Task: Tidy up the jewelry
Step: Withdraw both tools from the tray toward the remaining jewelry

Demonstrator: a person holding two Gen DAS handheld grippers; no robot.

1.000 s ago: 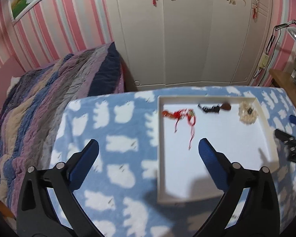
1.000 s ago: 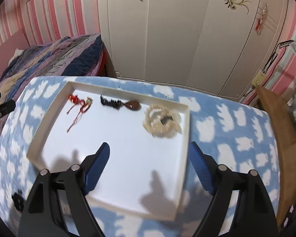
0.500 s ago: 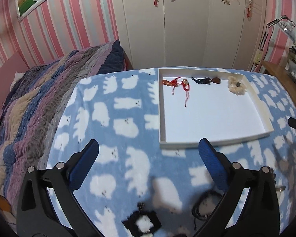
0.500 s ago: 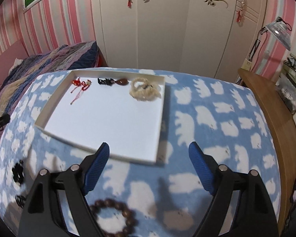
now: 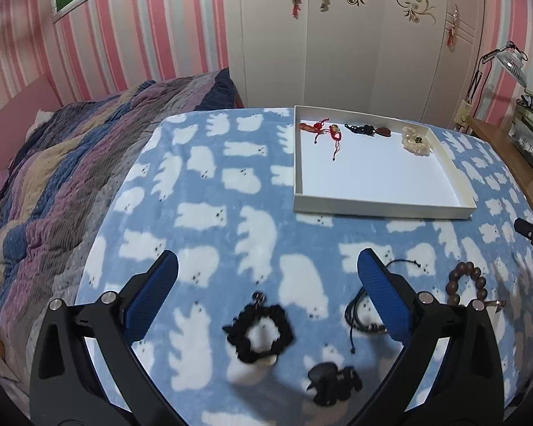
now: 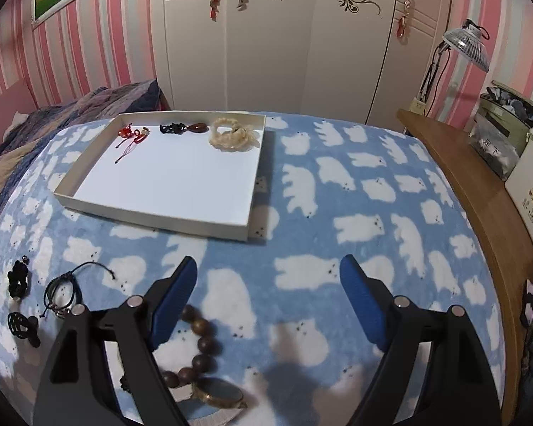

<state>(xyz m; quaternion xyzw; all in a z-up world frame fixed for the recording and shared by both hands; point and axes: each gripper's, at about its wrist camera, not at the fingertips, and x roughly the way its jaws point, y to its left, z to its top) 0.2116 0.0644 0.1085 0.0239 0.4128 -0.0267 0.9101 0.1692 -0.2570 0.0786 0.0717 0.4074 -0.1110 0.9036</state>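
Note:
A white tray (image 5: 383,209) (image 6: 152,214) lies on the blue bear-print blanket, holding a red cord charm (image 5: 323,131) (image 6: 131,135), a black cord with a brown pendant (image 5: 367,129) (image 6: 183,127) and a cream bead bracelet (image 5: 415,140) (image 6: 232,135). Near me on the blanket lie a black scrunchie-like ring (image 5: 261,332), a black cord bracelet (image 5: 360,310) (image 6: 62,291), a small black knot piece (image 5: 332,383) (image 6: 21,326) and a brown wooden bead bracelet (image 5: 467,280) (image 6: 199,348). My left gripper (image 5: 266,273) is open above the scrunchie. My right gripper (image 6: 268,273) is open, its left finger over the wooden beads.
A striped quilt on a bed (image 5: 53,177) lies left. White wardrobe doors (image 6: 266,35) stand behind. A wooden desk (image 6: 479,184) with a lamp (image 6: 465,46) and boxes runs along the right.
Both grippers have pulled back from over the tray toward the near side of the blanket, bringing the loose jewelry into view. Both stay open and empty.

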